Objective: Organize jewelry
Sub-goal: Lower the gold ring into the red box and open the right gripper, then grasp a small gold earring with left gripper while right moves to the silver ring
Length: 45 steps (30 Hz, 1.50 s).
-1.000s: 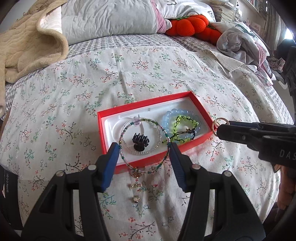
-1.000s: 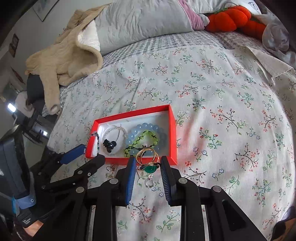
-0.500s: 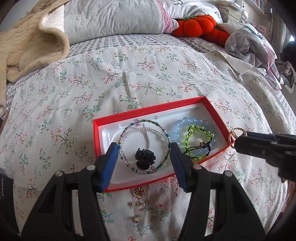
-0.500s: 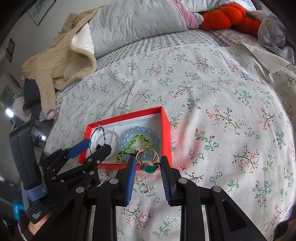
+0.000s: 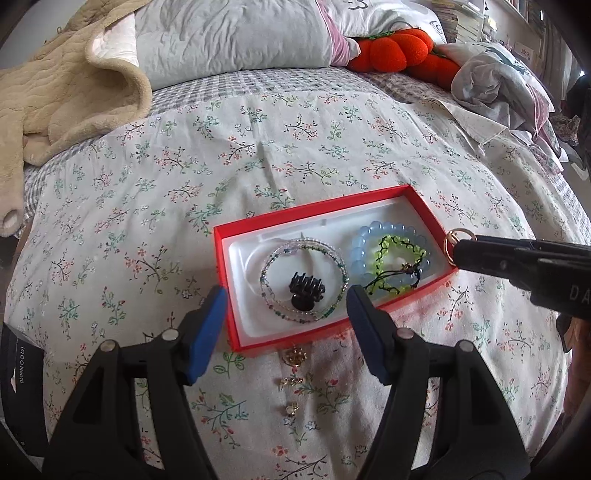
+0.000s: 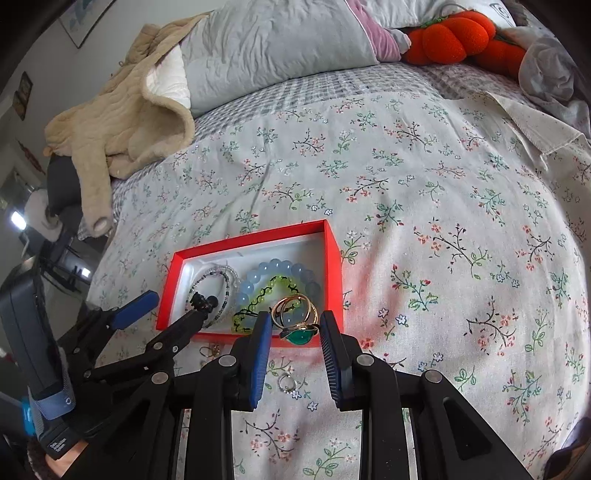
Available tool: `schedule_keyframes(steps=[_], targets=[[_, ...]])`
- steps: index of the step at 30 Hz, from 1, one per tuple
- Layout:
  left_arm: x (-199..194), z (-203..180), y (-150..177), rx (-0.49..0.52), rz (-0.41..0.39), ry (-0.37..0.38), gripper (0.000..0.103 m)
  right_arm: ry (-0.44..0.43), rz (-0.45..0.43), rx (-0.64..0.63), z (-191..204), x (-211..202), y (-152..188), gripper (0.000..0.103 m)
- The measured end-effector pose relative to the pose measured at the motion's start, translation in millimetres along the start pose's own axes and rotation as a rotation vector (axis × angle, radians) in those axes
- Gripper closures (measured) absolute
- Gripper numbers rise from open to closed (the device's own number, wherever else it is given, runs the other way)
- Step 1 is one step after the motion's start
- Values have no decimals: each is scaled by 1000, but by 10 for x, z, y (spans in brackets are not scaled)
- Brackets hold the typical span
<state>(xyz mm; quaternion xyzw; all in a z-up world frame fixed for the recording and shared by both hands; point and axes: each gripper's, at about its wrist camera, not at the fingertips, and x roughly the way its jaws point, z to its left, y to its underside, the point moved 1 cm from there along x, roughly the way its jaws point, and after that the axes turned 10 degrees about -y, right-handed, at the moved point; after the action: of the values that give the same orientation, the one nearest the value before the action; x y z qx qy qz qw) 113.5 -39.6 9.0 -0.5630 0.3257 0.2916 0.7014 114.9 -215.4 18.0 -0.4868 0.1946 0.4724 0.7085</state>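
A red box [image 5: 236, 332] with a white insert lies on the floral bedspread. In it are a thin beaded bracelet [image 5: 275, 254], a black hair claw [image 5: 306, 293], a blue bead bracelet [image 5: 360, 245] and a green braided bracelet [image 5: 384, 254]. My left gripper [image 5: 286, 325] hovers at the box's front left; its jaws are opening and nothing is between the pads. My right gripper [image 6: 295, 343] is shut on a gold ring with a green stone [image 6: 299, 334], held over the box's front right corner [image 6: 334, 325]. The ring's gold loop [image 5: 456, 245] shows in the left wrist view.
Small gold earrings [image 5: 294, 355] and a silver ring [image 6: 286, 382] lie on the bedspread in front of the box. A beige blanket [image 5: 66, 92], pillows [image 5: 236, 33], an orange plush [image 5: 399, 48] and crumpled clothes [image 5: 495, 85] are at the bed's far side.
The left gripper carried the beaded bracelet from the box's front edge into the box, let it go and widened its jaws. The right gripper stayed still with the ring.
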Motion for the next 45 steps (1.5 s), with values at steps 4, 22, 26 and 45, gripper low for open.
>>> schedule_keyframes(steps=[4,22,26,45], targets=[[-44,70,43,-4,4,-2,35,11,0,-13,34,97,-56,75],[-72,239,121,-45,59,-30,28,-6,-35,-26,139,40,-93,41],[-93,283,164,-66,94,-30,26,13,-25,-60,156,-62,20,39],[128,352,519,-146,356,55,25,133,160,29,-61,89,415,34]])
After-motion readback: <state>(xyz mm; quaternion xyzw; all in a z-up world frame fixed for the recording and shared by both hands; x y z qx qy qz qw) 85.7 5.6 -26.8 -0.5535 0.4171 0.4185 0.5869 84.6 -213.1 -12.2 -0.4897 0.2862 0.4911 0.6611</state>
